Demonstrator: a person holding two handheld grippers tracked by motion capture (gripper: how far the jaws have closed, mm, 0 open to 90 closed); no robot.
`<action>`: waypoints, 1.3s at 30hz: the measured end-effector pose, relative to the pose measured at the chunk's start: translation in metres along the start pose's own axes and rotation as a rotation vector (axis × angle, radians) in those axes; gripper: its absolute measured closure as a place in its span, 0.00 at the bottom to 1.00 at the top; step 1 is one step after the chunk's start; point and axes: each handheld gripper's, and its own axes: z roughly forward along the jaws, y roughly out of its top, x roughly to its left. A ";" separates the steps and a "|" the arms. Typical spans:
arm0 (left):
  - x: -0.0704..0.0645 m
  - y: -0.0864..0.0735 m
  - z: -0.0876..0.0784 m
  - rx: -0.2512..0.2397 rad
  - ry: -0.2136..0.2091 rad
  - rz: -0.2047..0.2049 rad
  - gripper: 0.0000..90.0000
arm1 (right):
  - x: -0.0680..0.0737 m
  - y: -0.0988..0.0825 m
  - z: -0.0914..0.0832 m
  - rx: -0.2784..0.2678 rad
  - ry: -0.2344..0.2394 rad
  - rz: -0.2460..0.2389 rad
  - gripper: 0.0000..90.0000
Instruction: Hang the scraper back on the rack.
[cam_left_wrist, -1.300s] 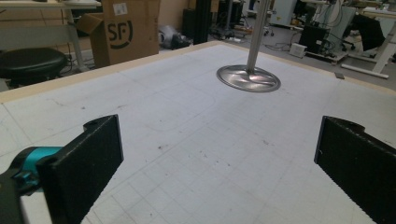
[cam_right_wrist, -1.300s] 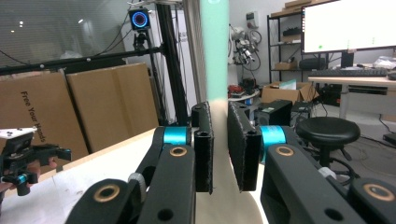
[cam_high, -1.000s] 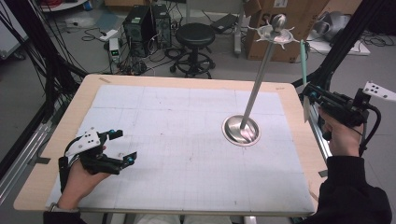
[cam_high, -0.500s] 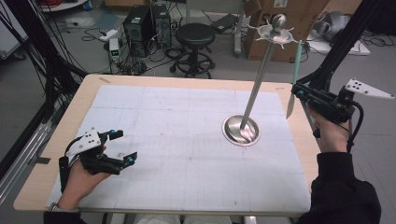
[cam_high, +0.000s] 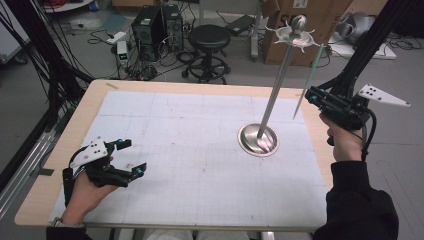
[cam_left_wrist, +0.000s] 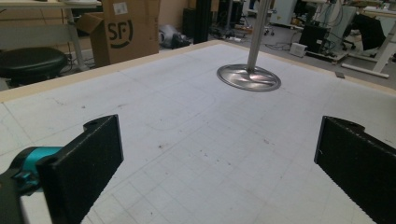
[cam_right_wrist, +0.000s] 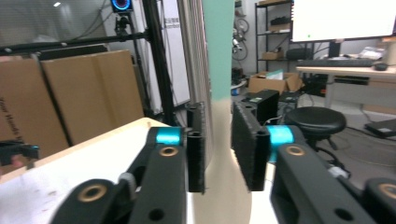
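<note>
a long, thin utensil with a pale green upper part and a cream lower part (cam_high: 309, 79) is seen standing upright between the pads of the right gripper (cam_high: 311, 96), at the far right of the table (cam_high: 55, 150) in the high view. in the right gripper view the same utensil (cam_right_wrist: 219, 60) rises between the two black jaws of the right gripper (cam_right_wrist: 218, 144); the left pad lies against it, while a narrow gap is seen between it and the right pad, so a firm clamp is not shown. the jaws have just been opening, with the utensil between them. whether its weight is carried by the pads cannot be told. the utensil is held well above the table surface, just to the right of the slanting metal pole of a stand (cam_high: 277, 82), whose round metal base (cam_high: 258, 140) rests on the white gridded mat (cam_high: 190, 150). a pronged metal top with a ball (cam_high: 295, 32) is seen at the pole's upper end, near the utensil's green tip. the left gripper (cam_high: 129, 157) is held low over the near left part of the mat, well apart from the stand. in the left gripper view its jaws stand wide apart with nothing between them, and the stand's base (cam_left_wrist: 248, 77) is seen farther off on the mat.
</note>
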 end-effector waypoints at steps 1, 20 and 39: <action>0.000 0.000 0.001 -0.001 -0.002 0.002 0.02 | 0.001 0.000 -0.001 0.001 -0.008 0.000 0.70; 0.002 0.009 0.006 -0.040 -0.019 0.000 0.02 | 0.052 -0.077 -0.003 0.206 0.020 -0.083 0.01; 0.002 0.006 0.009 -0.021 -0.018 0.013 0.02 | 0.055 -0.131 -0.022 0.211 -0.012 -0.039 0.01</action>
